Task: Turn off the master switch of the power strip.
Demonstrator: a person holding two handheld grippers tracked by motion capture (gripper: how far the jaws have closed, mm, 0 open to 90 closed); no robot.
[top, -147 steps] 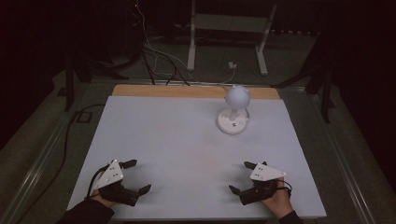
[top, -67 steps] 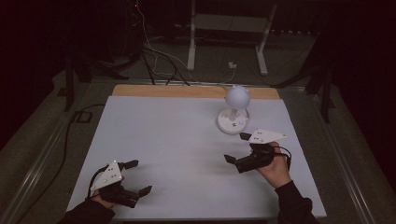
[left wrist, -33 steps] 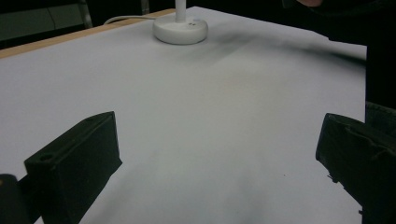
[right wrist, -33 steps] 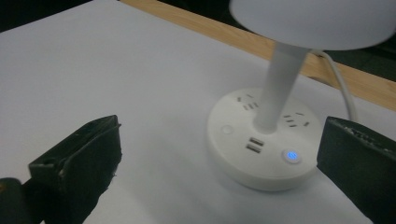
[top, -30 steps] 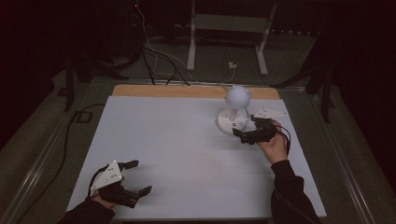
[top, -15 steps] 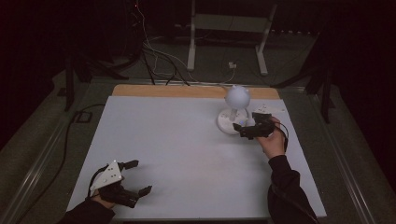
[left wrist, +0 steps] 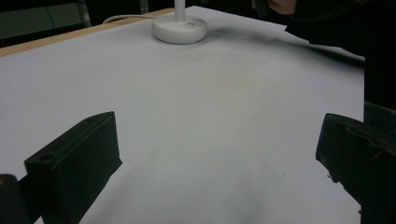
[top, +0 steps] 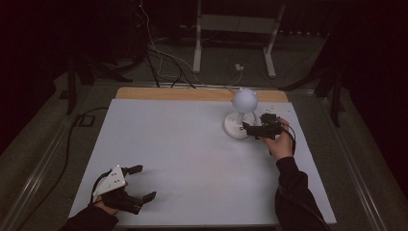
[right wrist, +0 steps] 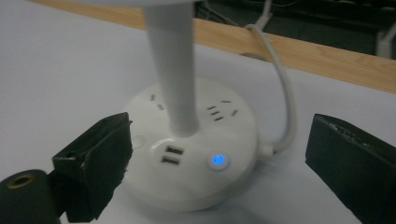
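Lamp base (right wrist: 191,154) between open right claw (right wrist: 219,158) jaws (untouched).

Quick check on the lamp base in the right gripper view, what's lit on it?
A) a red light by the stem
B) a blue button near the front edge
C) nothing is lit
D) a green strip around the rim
B: in the right gripper view the white lamp base has a round blue-lit button on its top near the front edge, to the right of two USB slots; no red or green light shows.
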